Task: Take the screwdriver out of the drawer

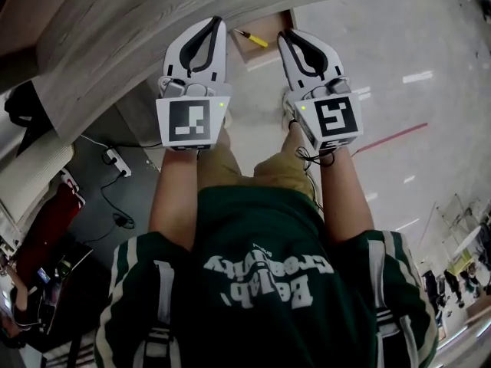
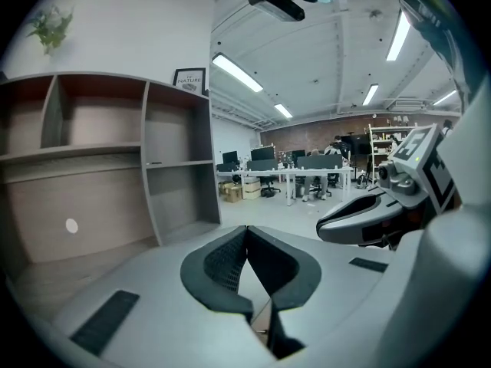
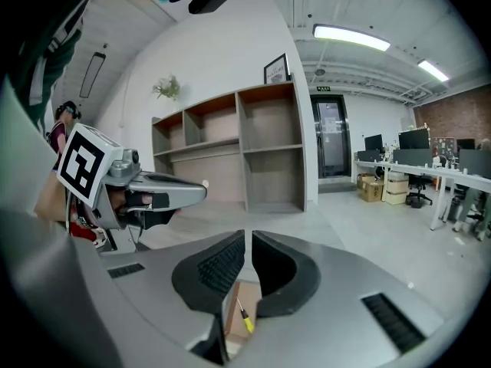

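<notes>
With the drawer (image 1: pixel 270 24) open, the screwdriver (image 1: pixel 252 38) lies untouched inside it, below and beyond the tips of the left gripper (image 1: pixel 219 21) and right gripper (image 1: pixel 283 36), both closed and empty; grasping and lift-out remain.

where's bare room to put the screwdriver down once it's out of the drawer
The wooden desk top left of the open drawer looks bare. The drawer shows only the screwdriver. Crowded: cables and a power strip on the floor, lower left.
</notes>
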Tool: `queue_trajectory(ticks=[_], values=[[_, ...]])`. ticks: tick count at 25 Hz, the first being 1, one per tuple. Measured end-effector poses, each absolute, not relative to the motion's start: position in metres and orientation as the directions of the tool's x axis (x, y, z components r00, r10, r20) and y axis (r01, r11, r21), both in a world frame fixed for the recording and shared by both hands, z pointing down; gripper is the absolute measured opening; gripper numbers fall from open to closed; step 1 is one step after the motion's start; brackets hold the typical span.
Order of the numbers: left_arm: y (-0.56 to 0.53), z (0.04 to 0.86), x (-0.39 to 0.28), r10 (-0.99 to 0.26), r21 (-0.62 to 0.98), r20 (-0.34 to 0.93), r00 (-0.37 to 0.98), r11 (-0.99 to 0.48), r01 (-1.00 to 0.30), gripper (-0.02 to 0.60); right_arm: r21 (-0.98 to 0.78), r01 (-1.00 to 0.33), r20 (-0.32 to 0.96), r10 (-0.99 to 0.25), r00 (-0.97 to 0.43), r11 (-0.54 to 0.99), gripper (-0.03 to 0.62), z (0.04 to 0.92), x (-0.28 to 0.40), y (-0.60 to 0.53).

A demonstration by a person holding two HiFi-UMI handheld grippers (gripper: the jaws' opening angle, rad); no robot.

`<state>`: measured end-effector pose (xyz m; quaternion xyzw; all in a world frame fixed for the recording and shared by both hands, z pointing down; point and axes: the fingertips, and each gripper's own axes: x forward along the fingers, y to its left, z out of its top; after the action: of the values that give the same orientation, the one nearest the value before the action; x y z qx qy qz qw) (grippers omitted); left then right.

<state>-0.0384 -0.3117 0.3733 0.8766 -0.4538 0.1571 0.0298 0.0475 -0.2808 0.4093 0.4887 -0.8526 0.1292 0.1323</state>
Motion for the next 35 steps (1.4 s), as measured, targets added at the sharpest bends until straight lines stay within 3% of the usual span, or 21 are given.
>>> queue_trajectory(ticks=[14, 35], values=[[-0.287, 0.483, -0.059, -0.709, 0.001, 0.52, 0.476, -0.557, -0.831, 0.018, -0.135, -0.844, 0.506, -0.696, -0.509, 0.519, 0.038, 0.509, 0.022, -0.274], [-0.282, 0.564, -0.092, -0.693, 0.043, 0.55, 0.466, -0.533, -0.845, 0.018, -0.077, -0.786, 0.769, -0.465, -0.438, 0.613, 0.039, 0.663, -0.013, -0.284]])
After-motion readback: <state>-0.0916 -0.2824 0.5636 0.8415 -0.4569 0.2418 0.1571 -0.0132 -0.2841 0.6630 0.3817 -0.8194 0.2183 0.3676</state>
